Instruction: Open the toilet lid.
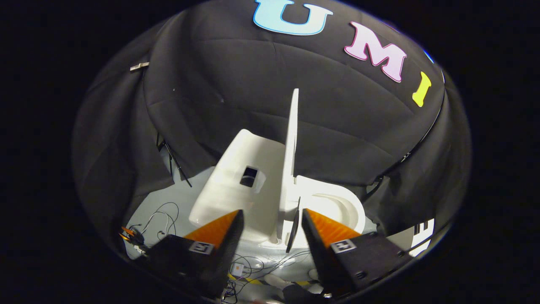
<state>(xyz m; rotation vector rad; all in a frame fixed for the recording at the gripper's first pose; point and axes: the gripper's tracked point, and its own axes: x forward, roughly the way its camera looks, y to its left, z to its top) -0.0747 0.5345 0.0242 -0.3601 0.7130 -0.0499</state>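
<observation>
The toilet (236,185) is looking like smooth, glossy white ceramic or hard plastic, its tank catching soft highlights. The raised toilet lid (292,135) is showing a smooth, thin, plastic-looking face with a duller sheen. The booth wall (253,97) is hanging as matt black cloth, creased in long folds. The floor (185,198) under the toilet is appearing pale and smooth, faintly reflective. The claw (272,219), fingers spread apart and holding nothing, is showing ribbed, textured pads (329,228) on matt, hard-looking bodies.
</observation>
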